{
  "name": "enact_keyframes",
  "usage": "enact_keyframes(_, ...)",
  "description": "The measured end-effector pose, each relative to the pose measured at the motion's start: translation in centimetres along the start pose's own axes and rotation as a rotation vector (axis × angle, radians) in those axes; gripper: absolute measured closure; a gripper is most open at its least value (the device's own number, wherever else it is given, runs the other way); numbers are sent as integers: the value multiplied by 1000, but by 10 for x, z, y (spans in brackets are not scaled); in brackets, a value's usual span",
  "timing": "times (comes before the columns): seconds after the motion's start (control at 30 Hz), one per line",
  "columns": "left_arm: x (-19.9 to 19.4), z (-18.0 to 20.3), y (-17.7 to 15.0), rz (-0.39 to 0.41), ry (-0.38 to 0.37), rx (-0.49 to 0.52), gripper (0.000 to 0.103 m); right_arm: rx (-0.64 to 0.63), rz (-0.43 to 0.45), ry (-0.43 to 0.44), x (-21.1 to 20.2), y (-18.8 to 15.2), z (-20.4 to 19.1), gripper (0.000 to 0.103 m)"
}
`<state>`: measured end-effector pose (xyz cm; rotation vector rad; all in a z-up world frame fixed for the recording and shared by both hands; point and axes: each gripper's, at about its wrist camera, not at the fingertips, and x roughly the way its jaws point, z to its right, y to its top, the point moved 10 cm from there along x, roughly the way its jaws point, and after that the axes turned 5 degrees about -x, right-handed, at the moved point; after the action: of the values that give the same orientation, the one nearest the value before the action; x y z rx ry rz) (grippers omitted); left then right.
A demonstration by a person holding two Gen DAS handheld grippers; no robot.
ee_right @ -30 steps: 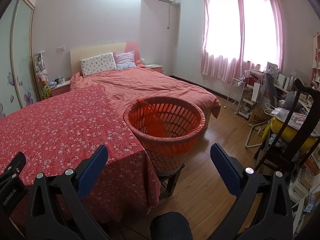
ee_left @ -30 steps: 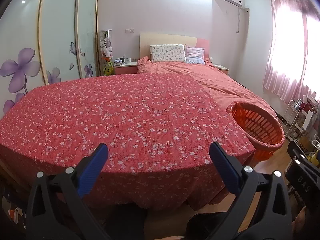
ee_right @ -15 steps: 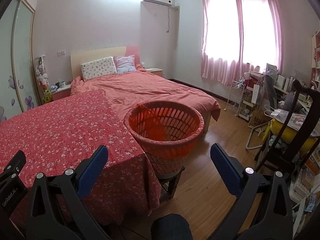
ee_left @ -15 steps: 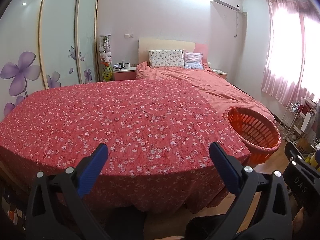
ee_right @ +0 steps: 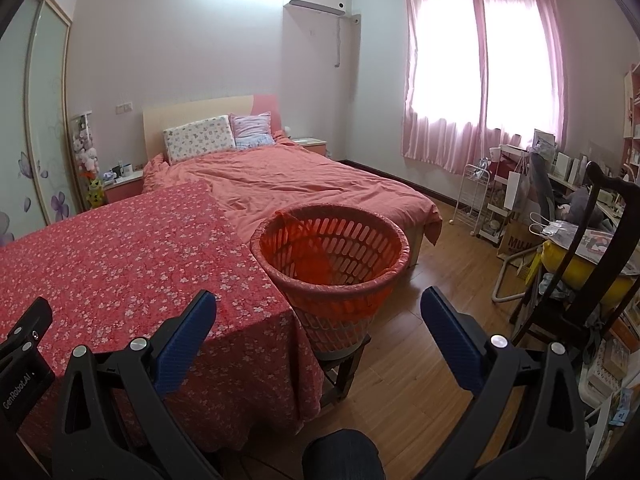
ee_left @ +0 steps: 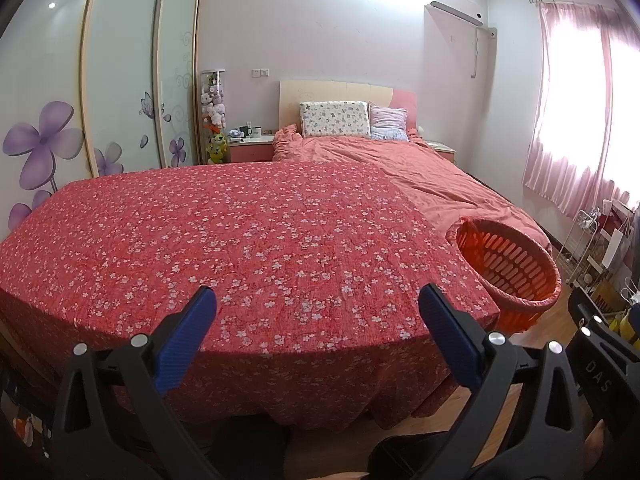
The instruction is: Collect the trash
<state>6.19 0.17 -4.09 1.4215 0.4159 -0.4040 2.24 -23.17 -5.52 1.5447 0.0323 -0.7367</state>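
An orange slotted basket (ee_right: 332,268) lined with an orange bag stands on a small dark stool at the right corner of a table covered in red flowered cloth (ee_right: 120,264). It also shows in the left wrist view (ee_left: 508,268). My left gripper (ee_left: 318,308) is open and empty, held over the near edge of the cloth (ee_left: 240,248). My right gripper (ee_right: 318,308) is open and empty, in front of the basket. I see no trash on the cloth.
A bed (ee_right: 304,184) with a pink quilt lies behind the table. A wardrobe (ee_left: 120,80) with flower-print doors is on the left. A dark chair (ee_right: 592,264), a white rack (ee_right: 476,200) and a cluttered desk stand on the right by the wood floor (ee_right: 420,360).
Both views have drawn back and tilted up a little, so the table and basket sit lower and farther away. Both grippers stay open and empty.
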Motion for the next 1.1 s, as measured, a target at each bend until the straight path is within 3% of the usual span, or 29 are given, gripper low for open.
enact_keyframes(1.1, 3, -7, -3, -9, 12, 9, 4, 1, -4, 1, 1, -1, -1, 2)
